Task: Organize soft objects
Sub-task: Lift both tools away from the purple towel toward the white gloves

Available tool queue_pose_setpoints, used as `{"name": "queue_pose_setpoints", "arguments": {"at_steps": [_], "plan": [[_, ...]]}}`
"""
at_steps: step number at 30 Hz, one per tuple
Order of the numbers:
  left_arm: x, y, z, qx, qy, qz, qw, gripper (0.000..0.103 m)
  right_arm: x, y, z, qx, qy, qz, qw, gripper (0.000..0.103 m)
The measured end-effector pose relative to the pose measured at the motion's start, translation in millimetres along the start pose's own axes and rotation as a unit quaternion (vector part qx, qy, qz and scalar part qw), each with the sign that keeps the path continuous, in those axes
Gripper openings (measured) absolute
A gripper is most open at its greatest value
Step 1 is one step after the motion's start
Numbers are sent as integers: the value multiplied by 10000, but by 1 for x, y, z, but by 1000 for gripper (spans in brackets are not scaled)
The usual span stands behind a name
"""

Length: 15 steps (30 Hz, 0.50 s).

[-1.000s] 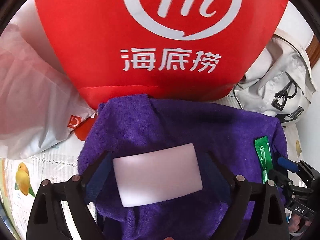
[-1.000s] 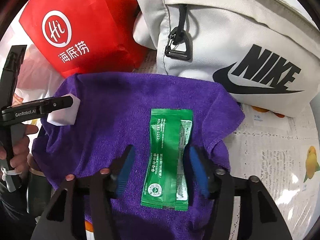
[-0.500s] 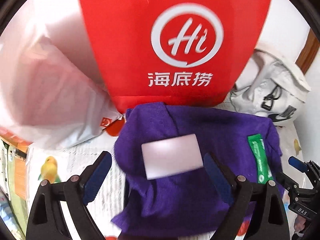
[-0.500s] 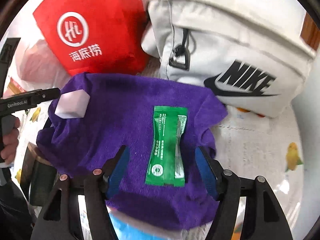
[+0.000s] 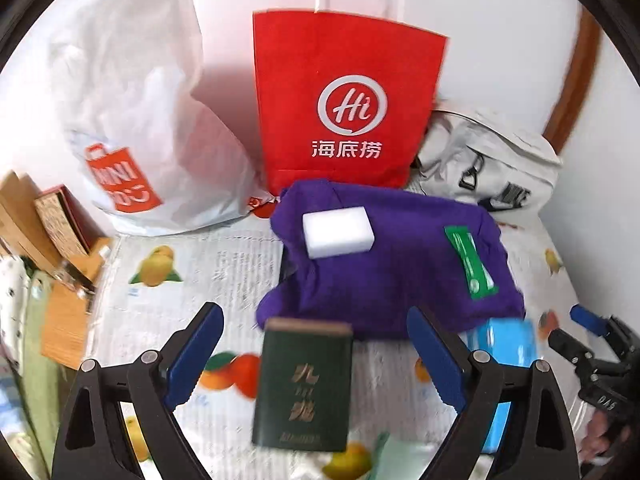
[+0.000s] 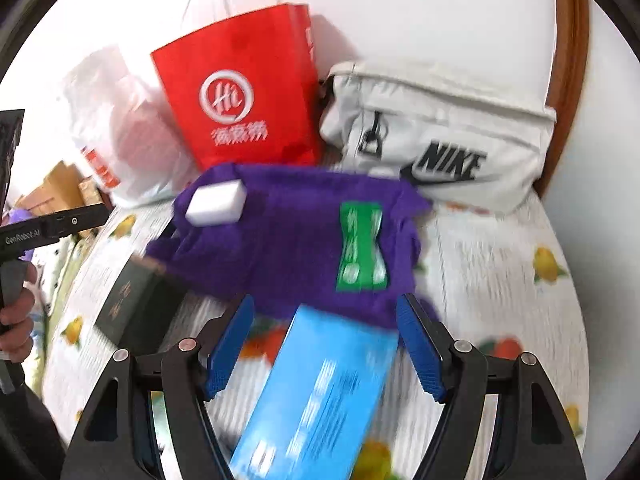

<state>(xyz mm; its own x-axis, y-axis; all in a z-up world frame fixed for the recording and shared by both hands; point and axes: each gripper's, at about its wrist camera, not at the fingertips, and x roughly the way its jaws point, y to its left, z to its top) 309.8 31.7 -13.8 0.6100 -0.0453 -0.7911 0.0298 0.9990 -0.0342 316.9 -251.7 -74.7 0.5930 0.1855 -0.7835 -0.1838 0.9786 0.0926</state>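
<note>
Step in hand: both grippers hang above the purple towel [image 5: 400, 264] with nothing gripped; I judge this a pause between placements.
Left gripper [image 5: 314, 356]: fingers wide, empty; a dark green box [image 5: 304, 384] lies on the worktop below the gap, untouched.
Right gripper [image 6: 324, 344]: fingers have just been opening and stand wide, gripping nothing; a blue box [image 6: 320, 392] lies beneath, blurred, seemingly clear of the pads.
Soft things: white sponge [image 5: 338, 231] on the towel's far-left part, green sachet [image 5: 470, 264] on its right part.
Next move: pick another soft item and descend squarely over it.
Edges: behind the towel, the red paper bag [image 5: 344, 96] touches its far edge; the white Nike bag [image 6: 440, 136] is just beside its right-rear corner, the plastic shopping bag [image 5: 132, 128] to its left.
Open room: fruit-print cloth [image 6: 500, 272] right of the towel is free.
</note>
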Motion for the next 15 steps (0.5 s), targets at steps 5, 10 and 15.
{"name": "queue_pose_setpoints", "arguments": {"at_steps": [5, 10, 15], "plan": [[-22, 1, -39, -115, 150, -35, 9998, 93, -33, 14, -42, -98, -124, -97, 9998, 73], [-27, -2, -86, -83, 311, -106, 9994, 93, -55, 19, -84, 4, -152, 5, 9999, 73], [-21, -9, -130, 9, 471, -259, 9986, 93, -69, 23, -120, 39, -70, 34, 10000, 73]]}}
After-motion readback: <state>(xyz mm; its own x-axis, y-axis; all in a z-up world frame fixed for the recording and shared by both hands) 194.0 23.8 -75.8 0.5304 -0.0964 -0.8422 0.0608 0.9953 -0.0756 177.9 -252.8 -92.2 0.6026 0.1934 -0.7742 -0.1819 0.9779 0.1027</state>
